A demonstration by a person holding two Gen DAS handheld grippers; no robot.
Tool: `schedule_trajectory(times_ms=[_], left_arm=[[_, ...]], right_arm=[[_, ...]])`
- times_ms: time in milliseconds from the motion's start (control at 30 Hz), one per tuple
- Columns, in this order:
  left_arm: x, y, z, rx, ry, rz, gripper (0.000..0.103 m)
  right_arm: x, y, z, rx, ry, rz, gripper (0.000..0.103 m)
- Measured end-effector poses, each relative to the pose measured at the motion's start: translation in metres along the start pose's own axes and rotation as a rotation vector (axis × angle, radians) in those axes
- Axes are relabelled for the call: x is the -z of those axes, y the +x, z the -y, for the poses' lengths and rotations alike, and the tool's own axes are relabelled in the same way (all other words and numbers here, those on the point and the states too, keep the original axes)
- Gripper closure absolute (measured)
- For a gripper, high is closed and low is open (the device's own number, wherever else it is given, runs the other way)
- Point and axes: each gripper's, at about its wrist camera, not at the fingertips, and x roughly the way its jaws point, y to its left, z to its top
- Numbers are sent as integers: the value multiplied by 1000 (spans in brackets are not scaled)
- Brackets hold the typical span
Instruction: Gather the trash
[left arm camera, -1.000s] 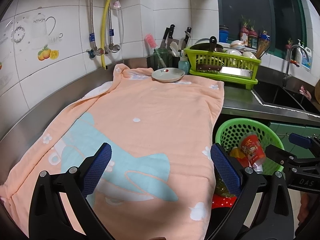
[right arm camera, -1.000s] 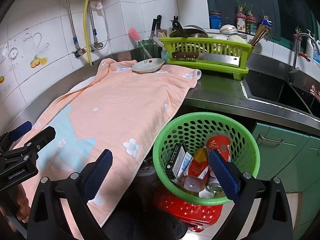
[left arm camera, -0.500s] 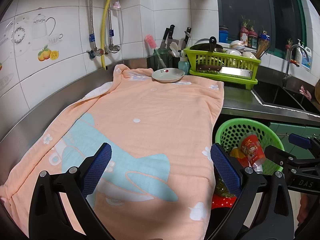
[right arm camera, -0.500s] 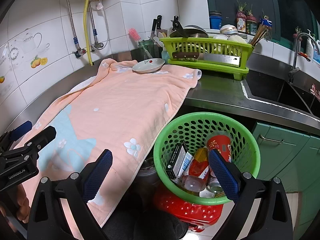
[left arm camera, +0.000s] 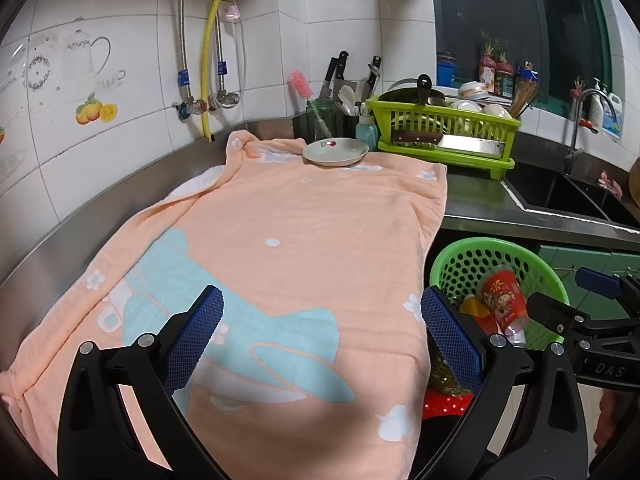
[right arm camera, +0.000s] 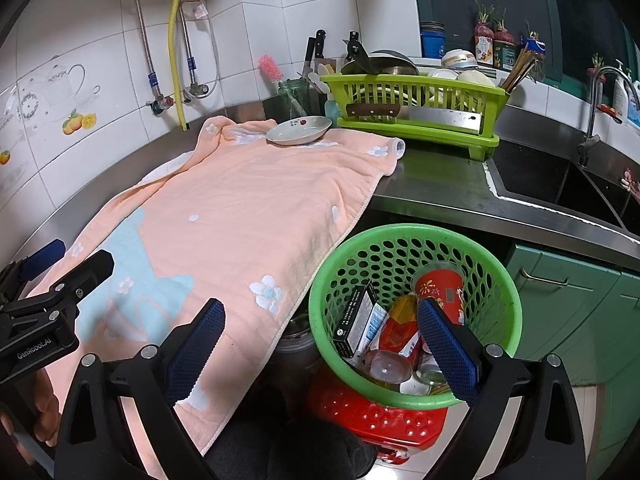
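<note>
Apparently the collecting is done: the trash (right arm camera: pixel 400 332) lies in the green basket (right arm camera: pixel 496 280) beside the table (right arm camera: pixel 440 192), whose towel (right arm camera: pixel 240 216) carries only a plate (right arm camera: pixel 299 130). Both the left gripper (left arm camera: pixel 320 332) and right gripper (right arm camera: pixel 320 340) hover with fingers spread and empty, so next comes only a check for leftovers.

Each hand-held gripper (left arm camera: pixel 322 332) (right arm camera: pixel 320 342): black frame, blue mesh-textured pads (left arm camera: pixel 194 334), silver screws; white "GenRobot.AI" lettering.

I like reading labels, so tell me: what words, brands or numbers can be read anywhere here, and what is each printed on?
"GenRobot.AI": on the body of the left gripper, seen from the right wrist camera.
"DAS": on the body of the right gripper, cut off by the frame edge.
Black carton and red cup in the green basket: print too small to read.
Windowsill jars: labels blurred.
</note>
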Motion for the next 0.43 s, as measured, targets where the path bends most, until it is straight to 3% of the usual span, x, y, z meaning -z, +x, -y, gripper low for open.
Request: schedule_trajectory(times_ms=[433], left_arm=[[0, 2, 1, -2, -5, -13, 5]], right_arm=[[1, 0, 2, 1, 7, -5, 9]])
